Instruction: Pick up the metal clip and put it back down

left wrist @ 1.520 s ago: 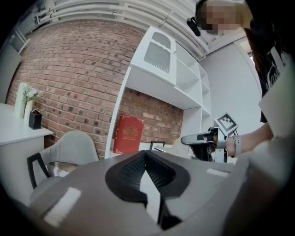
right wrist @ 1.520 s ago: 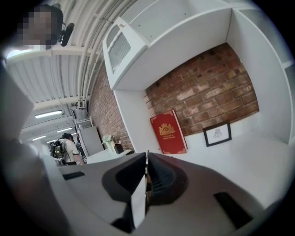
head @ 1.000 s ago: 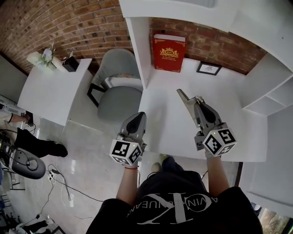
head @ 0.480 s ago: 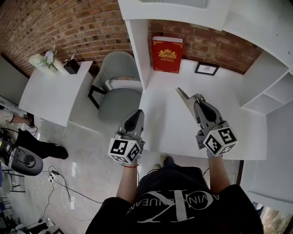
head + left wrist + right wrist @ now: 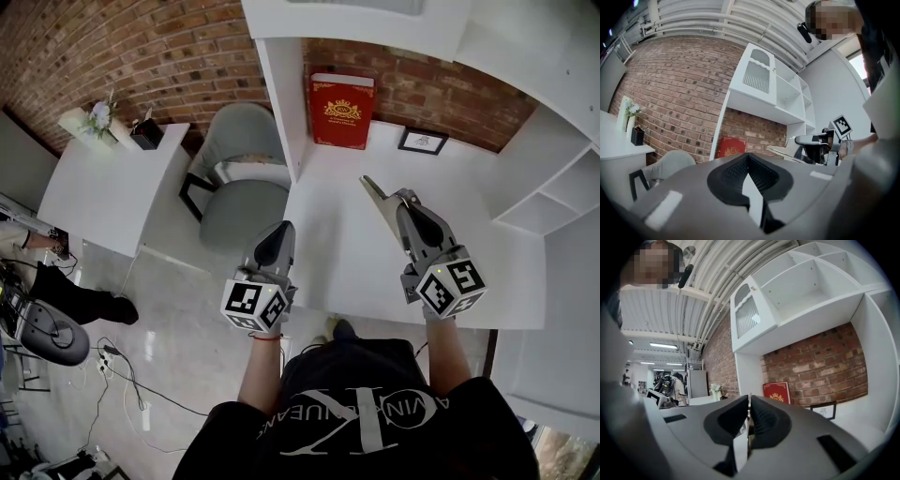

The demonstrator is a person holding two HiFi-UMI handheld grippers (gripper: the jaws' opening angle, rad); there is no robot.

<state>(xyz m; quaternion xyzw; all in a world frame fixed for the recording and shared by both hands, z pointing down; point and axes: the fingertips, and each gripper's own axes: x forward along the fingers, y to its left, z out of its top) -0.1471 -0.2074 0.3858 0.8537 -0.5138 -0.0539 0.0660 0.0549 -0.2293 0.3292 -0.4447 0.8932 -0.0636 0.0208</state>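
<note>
A flat, pale metal clip (image 5: 374, 194) sticks out from the tip of my right gripper (image 5: 395, 201), which is shut on it and held above the white desk (image 5: 356, 258). In the right gripper view the clip shows only as a thin bright edge (image 5: 749, 401) pinched between the dark pads. My left gripper (image 5: 280, 234) hovers over the desk's left front corner. Its jaws are shut with nothing between them (image 5: 748, 158). In the left gripper view the right gripper's body (image 5: 816, 142) appears off to the right.
A red book (image 5: 341, 111) and a small picture frame (image 5: 423, 141) lean against the brick wall at the back of the desk. A grey chair (image 5: 248, 183) stands left of the desk. White shelves (image 5: 553, 192) rise on the right. A second white table (image 5: 108, 192) is farther left.
Both grippers stay almost where they were. The right one keeps hold of the clip above the desk.
</note>
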